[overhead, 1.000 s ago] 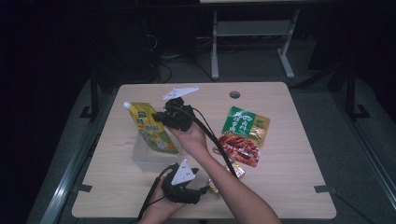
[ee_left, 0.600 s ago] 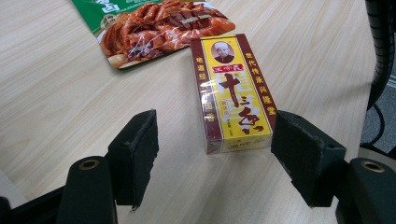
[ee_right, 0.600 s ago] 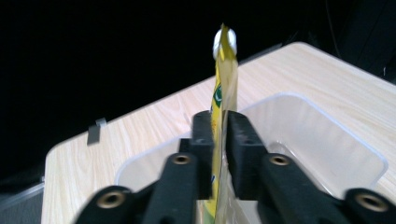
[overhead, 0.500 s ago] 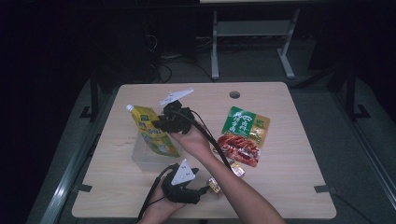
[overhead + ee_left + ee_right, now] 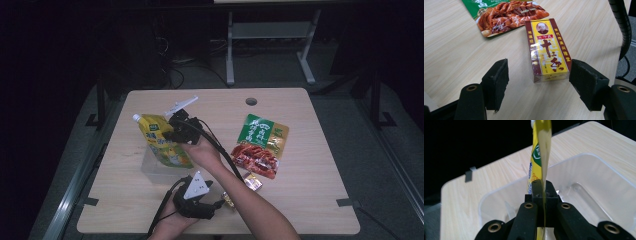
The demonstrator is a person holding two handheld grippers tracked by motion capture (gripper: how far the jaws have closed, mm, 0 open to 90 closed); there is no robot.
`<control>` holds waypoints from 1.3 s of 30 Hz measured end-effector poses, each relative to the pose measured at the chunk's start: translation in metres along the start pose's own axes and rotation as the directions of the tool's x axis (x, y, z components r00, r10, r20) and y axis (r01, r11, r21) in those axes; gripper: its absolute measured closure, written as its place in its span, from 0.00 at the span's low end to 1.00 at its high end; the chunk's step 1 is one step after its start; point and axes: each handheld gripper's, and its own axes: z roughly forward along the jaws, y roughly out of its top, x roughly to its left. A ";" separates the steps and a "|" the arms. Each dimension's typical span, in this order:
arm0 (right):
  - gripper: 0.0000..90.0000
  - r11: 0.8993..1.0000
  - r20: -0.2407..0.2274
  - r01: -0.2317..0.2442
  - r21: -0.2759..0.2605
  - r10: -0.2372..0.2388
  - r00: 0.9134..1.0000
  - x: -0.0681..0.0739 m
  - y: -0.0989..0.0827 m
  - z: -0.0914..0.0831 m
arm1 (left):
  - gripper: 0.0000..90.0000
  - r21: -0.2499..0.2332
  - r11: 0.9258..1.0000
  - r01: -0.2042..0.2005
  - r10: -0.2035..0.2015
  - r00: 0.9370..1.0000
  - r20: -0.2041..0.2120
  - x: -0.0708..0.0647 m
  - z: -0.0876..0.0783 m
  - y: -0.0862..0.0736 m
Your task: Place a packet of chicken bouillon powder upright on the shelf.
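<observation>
Right gripper view: the right tongs are seen clamped on the edge of a yellow spouted pouch, which is held upright over a clear plastic bin, apparently so it can be lowered inside. The jaws have just been closing on it after a brief loosening. The left tongs are kept open on the desk, straddling without touching a yellow seasoning box beside a red snack packet, likely ready for the next pick.

Lab: bare test table, cables

Green snack packet; wooden table
</observation>
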 end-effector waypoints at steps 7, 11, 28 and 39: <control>1.00 0.992 0.001 -0.047 -0.115 0.048 0.999 0.001 -0.006 -0.009 | 0.35 0.004 1.000 -0.001 0.001 1.000 0.000 -0.001 0.000 0.000; 1.00 0.985 0.021 -0.065 -0.158 0.069 0.997 0.001 -0.011 -0.007 | 0.35 0.001 1.000 0.002 -0.002 1.000 0.002 -0.002 0.000 0.000; 0.85 0.987 0.037 -0.070 -0.145 0.076 0.996 -0.008 -0.035 -0.003 | 0.35 0.003 1.000 -0.003 0.003 1.000 0.004 -0.001 0.001 0.000; 0.64 0.992 0.008 -0.063 -0.110 0.065 0.998 -0.017 -0.039 -0.018 | 0.33 0.011 1.000 -0.002 0.002 1.000 0.006 -0.002 0.002 -0.001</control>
